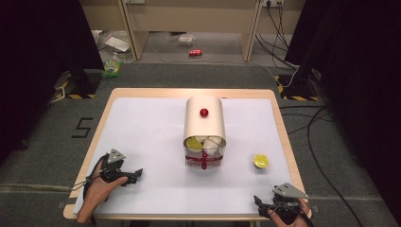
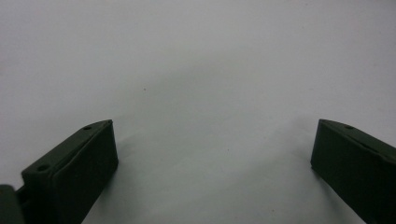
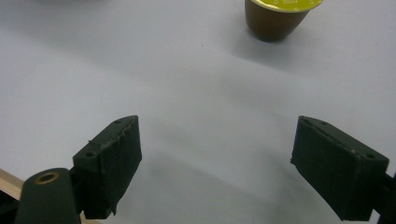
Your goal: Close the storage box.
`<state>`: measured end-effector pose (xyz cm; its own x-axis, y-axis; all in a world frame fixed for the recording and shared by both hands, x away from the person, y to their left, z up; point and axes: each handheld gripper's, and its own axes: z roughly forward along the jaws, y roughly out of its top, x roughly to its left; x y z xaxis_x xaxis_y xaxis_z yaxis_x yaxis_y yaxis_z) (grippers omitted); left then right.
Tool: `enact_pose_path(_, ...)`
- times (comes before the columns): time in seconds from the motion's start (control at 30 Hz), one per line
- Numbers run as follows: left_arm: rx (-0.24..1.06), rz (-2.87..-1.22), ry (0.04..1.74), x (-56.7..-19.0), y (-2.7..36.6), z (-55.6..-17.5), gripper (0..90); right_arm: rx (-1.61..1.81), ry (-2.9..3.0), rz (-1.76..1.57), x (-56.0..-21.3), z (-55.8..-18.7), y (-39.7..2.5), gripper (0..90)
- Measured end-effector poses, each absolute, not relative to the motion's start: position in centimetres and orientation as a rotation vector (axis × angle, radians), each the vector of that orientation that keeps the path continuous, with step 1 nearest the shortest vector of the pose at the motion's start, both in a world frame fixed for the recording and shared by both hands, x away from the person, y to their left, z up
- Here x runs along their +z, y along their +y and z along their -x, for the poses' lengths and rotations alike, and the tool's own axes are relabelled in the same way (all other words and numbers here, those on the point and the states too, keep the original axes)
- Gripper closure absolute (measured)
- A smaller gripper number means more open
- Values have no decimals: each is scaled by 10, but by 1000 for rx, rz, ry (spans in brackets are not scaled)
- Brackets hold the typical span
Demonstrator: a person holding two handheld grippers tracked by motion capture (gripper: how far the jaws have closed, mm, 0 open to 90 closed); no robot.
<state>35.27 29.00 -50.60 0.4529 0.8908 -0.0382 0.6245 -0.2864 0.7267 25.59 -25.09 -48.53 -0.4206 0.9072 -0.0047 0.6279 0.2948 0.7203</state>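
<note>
R gripper (image 1: 263, 202) lower right, jaws wide, empty | L gripper (image 1: 135, 174) lower left, jaws wide, empty | capsule (image 1: 260, 161) on mat right of center, near R gripper | dispenser (image 1: 204, 124) mid-frame

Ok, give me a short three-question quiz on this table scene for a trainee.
1. True or false: the right claw is shut on the capsule.
2. Which claw is nearer the capsule: A left, B right?
3. What colour is the knob on top of the cream box?

Key: 1 false, its jaws stand open and the capsule sits apart on the table. 2 B. 3 red.
</note>
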Motion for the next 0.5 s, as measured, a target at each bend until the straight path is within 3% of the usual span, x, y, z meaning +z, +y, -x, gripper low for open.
enact_pose_path(0.5, 499, -2021, 1262, -506, 290, -353, 0, 891, 2177, -1379, -489, -253, -252, 163)
